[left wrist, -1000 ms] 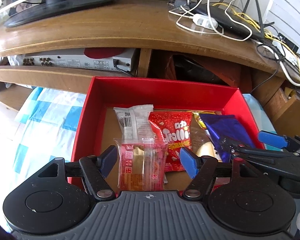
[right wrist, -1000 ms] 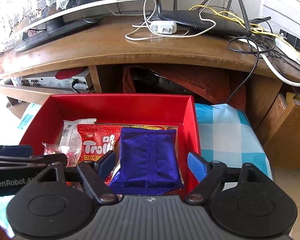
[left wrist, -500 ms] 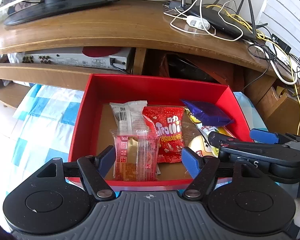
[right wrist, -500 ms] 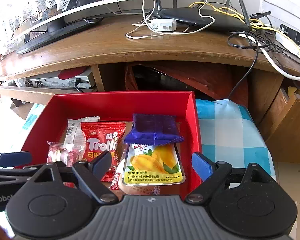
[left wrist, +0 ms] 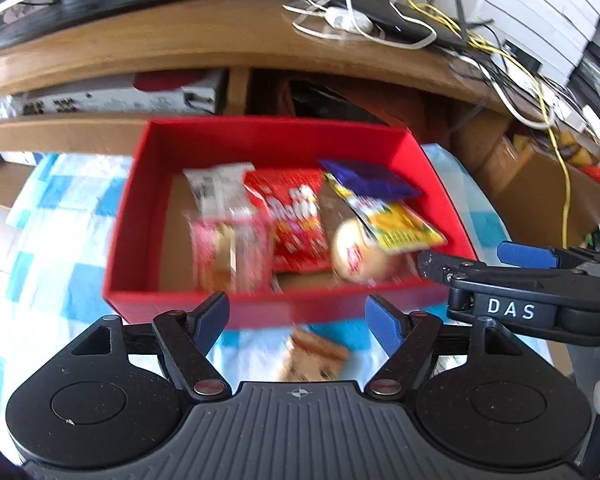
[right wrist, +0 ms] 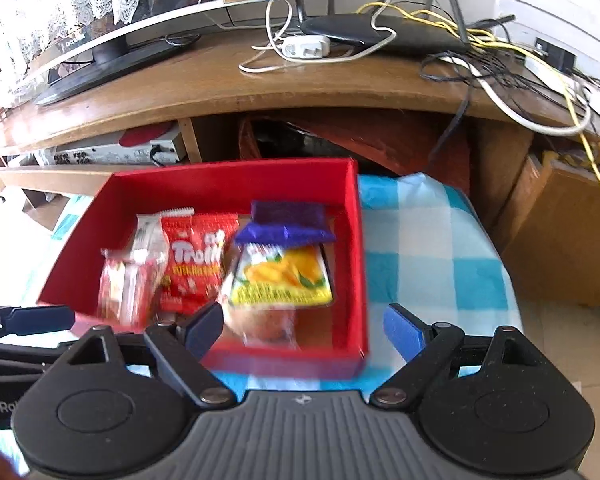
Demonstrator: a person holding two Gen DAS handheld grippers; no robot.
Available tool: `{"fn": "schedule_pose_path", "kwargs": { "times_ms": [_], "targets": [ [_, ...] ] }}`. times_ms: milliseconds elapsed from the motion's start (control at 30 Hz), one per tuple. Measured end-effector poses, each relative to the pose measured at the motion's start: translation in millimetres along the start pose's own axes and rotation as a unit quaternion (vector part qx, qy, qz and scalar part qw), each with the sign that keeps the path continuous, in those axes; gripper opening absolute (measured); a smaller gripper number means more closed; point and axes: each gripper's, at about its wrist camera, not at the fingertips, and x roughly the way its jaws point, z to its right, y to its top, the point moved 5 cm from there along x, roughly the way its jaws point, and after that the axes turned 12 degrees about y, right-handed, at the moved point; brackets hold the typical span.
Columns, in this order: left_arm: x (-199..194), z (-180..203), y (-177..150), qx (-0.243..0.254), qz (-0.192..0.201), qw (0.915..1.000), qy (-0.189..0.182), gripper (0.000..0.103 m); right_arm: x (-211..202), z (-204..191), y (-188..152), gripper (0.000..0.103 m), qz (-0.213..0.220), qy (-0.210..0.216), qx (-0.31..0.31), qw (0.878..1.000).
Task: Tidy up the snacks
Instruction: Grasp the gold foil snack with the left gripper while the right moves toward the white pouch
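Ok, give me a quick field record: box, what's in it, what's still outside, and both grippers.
container: red box on checked cloth
in box: purple packet on mango pouch; red Trolli bag; pink wrapped snack; white packet; round bun
outside box: brown snack, near side
left gripper: open, empty, jaws just opening
right gripper: open, empty
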Motion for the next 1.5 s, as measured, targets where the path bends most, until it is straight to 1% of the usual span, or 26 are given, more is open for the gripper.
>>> {"fn": "schedule_pose_path", "kwargs": {
  "times_ms": [67, 133, 233, 367, 467, 500, 600, 633, 767, 800, 900, 1067, 1167, 1233, 1300, 1400, 1500],
  "targets": [
    [-1, 6, -8, 0.012, -0.005, 0.9999, -0.004, 0.08, -8, 5, -8, 0.092, -0.003, -0.002, 0.005, 1.0],
    [1, 13, -16, 0.033, -0.012, 0.9994, -0.001, 0.082, -15, 11, -16, 0.093, -0.005, 0.007, 0.018, 1.0],
    [14, 22, -26, 0.059, -0.028, 0.9979, 0.001, 0.082, -19, 20, -28, 0.093, -0.017, 0.013, 0.033, 0.999],
    [39, 26, -38, 0.067, -0.062, 0.9958, 0.004, 0.079, -11, 30, -39, 0.093, -0.039, 0.006, 0.04, 0.998],
    [52, 26, -43, 0.067, -0.077, 0.9948, 0.006, 0.079, -5, 36, -42, 0.093, -0.049, 0.008, 0.046, 0.998],
    [56, 25, -44, 0.066, -0.081, 0.9945, 0.008, 0.079, -3, 37, -42, 0.093, -0.052, 0.008, 0.047, 0.998],
    [59, 26, -41, 0.069, -0.073, 0.9949, 0.009, 0.08, 5, 40, -44, 0.093, -0.062, 0.009, 0.047, 0.997],
    [59, 25, -41, 0.07, -0.072, 0.9949, 0.009, 0.078, 8, 41, -44, 0.093, -0.065, 0.008, 0.048, 0.997],
    [55, 22, -44, 0.083, -0.063, 0.9942, 0.027, 0.054, 19, 48, -44, 0.093, -0.076, 0.001, 0.053, 0.996],
    [54, 21, -45, 0.081, -0.065, 0.9942, 0.027, 0.051, 22, 49, -44, 0.093, -0.079, -0.001, 0.054, 0.995],
    [49, 18, -48, 0.075, -0.073, 0.9943, 0.023, 0.047, 29, 52, -44, 0.093, -0.084, -0.007, 0.053, 0.995],
    [44, 20, -56, 0.082, -0.08, 0.9933, 0.015, 0.046, 40, 53, -43, 0.093, -0.08, -0.007, 0.046, 0.996],
    [42, 22, -59, 0.083, -0.082, 0.9931, 0.014, 0.046, 48, 53, -44, 0.094, -0.081, 0.001, 0.046, 0.996],
    [43, 23, -59, 0.083, -0.083, 0.9929, 0.013, 0.046, 51, 49, -45, 0.095, -0.083, -0.007, 0.027, 0.996],
    [43, 23, -59, 0.083, -0.085, 0.9929, 0.013, 0.047, 51, 44, -49, 0.095, -0.094, -0.014, 0.006, 0.995],
    [43, 23, -57, 0.083, -0.087, 0.9927, 0.009, 0.048, 45, 34, -60, 0.095, -0.12, -0.005, -0.026, 0.992],
    [44, 22, -56, 0.085, -0.089, 0.9924, 0.005, 0.048, 34, 28, -76, 0.095, -0.15, 0.007, -0.026, 0.988]
  ]
}}
